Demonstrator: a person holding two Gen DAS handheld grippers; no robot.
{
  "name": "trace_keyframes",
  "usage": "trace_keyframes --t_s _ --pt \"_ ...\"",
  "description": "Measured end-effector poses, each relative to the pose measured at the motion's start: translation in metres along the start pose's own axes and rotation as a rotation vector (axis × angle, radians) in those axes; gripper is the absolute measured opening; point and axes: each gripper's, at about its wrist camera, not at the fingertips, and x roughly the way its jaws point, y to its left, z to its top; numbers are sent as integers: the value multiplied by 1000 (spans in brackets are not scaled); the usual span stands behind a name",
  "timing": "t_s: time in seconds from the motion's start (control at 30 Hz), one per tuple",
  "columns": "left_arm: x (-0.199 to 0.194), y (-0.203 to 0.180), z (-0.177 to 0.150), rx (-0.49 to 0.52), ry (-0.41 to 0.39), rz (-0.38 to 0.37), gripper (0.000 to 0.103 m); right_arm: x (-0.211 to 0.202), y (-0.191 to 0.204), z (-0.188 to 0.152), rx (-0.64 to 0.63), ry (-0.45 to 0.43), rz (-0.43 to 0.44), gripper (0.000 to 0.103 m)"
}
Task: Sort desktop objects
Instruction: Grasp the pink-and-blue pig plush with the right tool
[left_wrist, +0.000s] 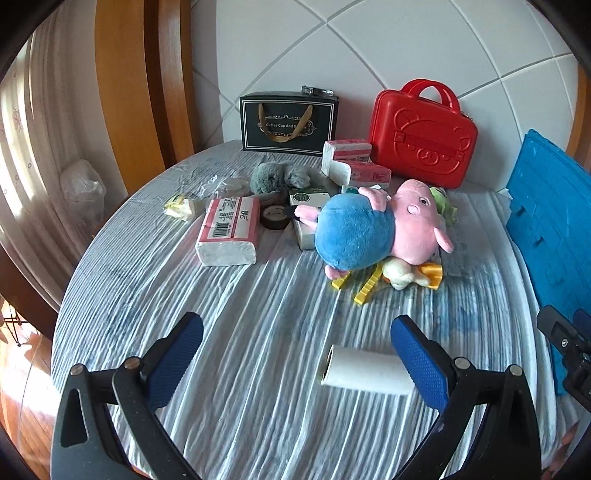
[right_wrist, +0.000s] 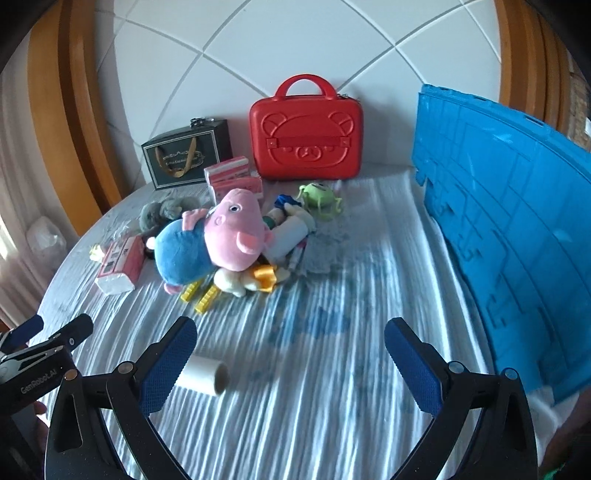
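A pink and blue pig plush (left_wrist: 373, 225) (right_wrist: 214, 236) lies mid-table on a heap of small toys, with yellow clips (left_wrist: 364, 288) (right_wrist: 201, 295) and a cream and yellow plush (right_wrist: 251, 278) beneath it. A green monster toy (right_wrist: 319, 197) sits behind the heap. Tissue packs (left_wrist: 229, 230) (right_wrist: 120, 264) lie to its left, more tissue packs (left_wrist: 354, 164) further back. A white paper roll (left_wrist: 364, 369) (right_wrist: 203, 374) lies on its side near the front. My left gripper (left_wrist: 297, 363) is open, the roll by its right finger. My right gripper (right_wrist: 291, 365) is open, the roll by its left finger.
A red bear case (left_wrist: 423, 134) (right_wrist: 306, 134) and a black gift bag (left_wrist: 288, 123) (right_wrist: 184, 158) stand at the wall. A blue crate (right_wrist: 513, 236) (left_wrist: 554, 229) fills the right side. A grey fluffy toy (left_wrist: 279, 177), a tape roll (left_wrist: 275, 218) and wrappers lie at the back left.
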Motion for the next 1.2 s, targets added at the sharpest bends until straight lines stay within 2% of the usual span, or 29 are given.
trace_keyframes --t_s 0.27,0.43,0.5,0.57,0.67,0.77,0.8,0.87,1.07,1.1,1.2 --pt "94 -23 72 -40 83 20 103 95 4 58 -60 96 36 103" --pt "151 -52 124 -19 122 22 103 122 11 78 -73 114 19 103" --pt "176 -65 134 15 176 11 103 129 10 84 -62 123 9 103" --pt "189 -72 133 49 215 -25 103 132 8 86 -54 128 -2 103" --pt "179 -72 120 103 194 -43 103 136 5 90 -22 139 -9 103" --pt "162 -61 104 126 189 -93 103 140 6 94 23 156 2 103" --pt "155 -55 98 142 194 -138 103 141 7 94 33 161 11 103" --pt "143 -47 86 150 194 -179 103 141 13 92 47 173 35 103" --pt "124 -41 57 210 207 -260 103 124 44 76 16 182 118 103" --pt "120 -41 52 223 203 -269 103 124 48 70 4 203 118 101" --pt "113 -40 40 261 219 -307 103 126 52 47 7 276 104 73"
